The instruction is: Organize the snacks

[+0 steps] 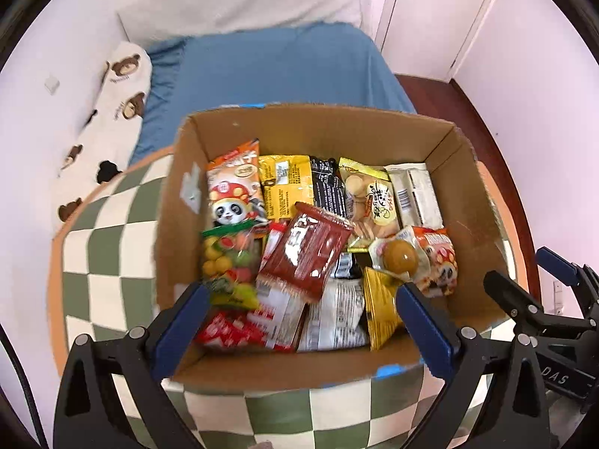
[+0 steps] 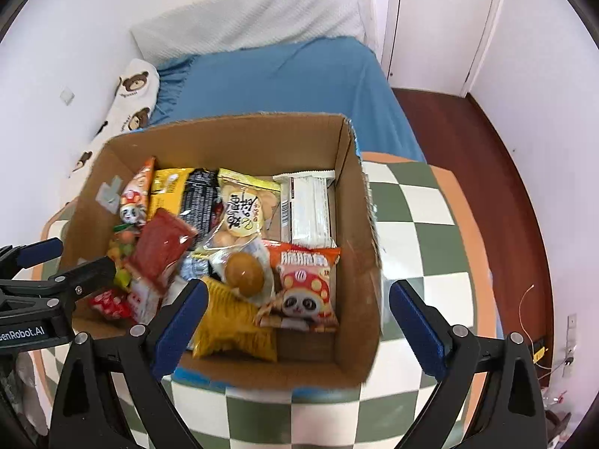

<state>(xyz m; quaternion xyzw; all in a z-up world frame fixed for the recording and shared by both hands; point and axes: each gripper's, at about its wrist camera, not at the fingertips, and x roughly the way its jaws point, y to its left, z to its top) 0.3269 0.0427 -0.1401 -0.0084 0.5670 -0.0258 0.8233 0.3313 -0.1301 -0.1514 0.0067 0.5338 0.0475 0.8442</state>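
Note:
An open cardboard box sits on a green-and-white checkered table. It holds several snack packets: a dark red packet on top, a panda packet, a yellow packet, a rice-cracker bag, a sealed braised egg, a small panda packet. My left gripper is open and empty above the box's near side. My right gripper is open and empty above the box's near right corner.
A bed with a blue sheet and a bear-print pillow lies behind the table. A white door and dark red floor are at the right. The other gripper shows at each view's edge.

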